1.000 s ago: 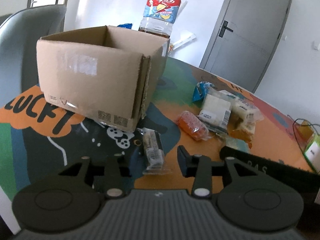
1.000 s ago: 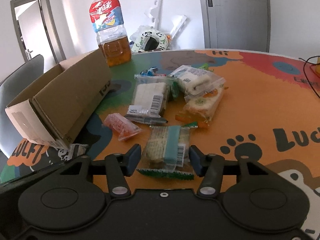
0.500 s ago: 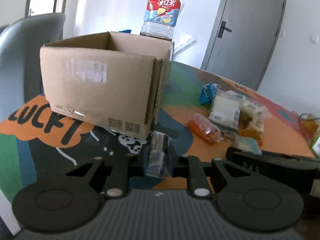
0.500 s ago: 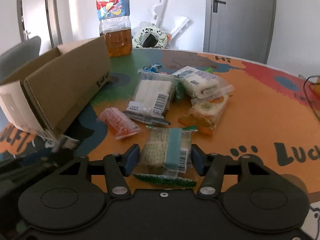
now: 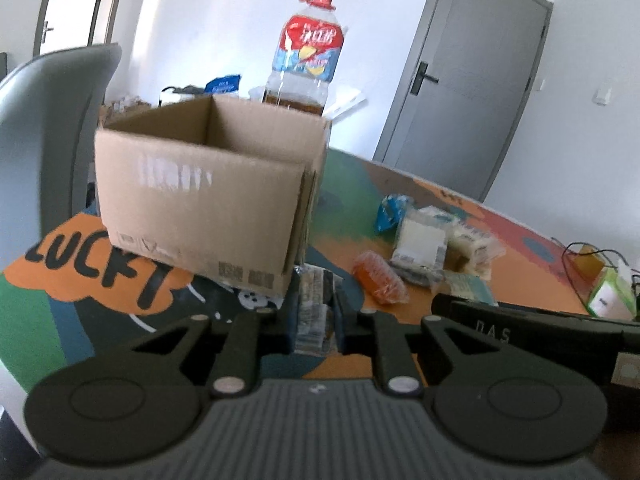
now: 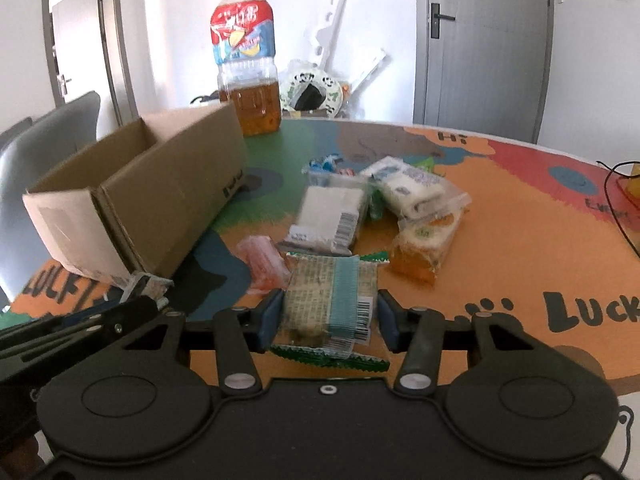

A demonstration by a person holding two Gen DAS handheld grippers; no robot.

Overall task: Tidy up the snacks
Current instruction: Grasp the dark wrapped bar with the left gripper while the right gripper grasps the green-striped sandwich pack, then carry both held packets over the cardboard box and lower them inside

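Beside cardboard box (image 5: pixel 208 200) | oil bottle (image 5: pixel 306 68) behind | snack pile (image 6: pixel 376 208) right

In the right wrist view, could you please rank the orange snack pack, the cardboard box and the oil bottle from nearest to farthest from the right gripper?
1. Orange snack pack, just ahead, left.
2. Cardboard box, farther left.
3. Oil bottle, at the back, behind the box.

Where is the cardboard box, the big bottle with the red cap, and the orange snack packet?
cardboard box (image 5: pixel 200 204), left wrist view, on its front wall.
big bottle (image 6: pixel 246 60), right wrist view, on its label.
orange snack packet (image 5: pixel 378 278), left wrist view, on the packet's middle.
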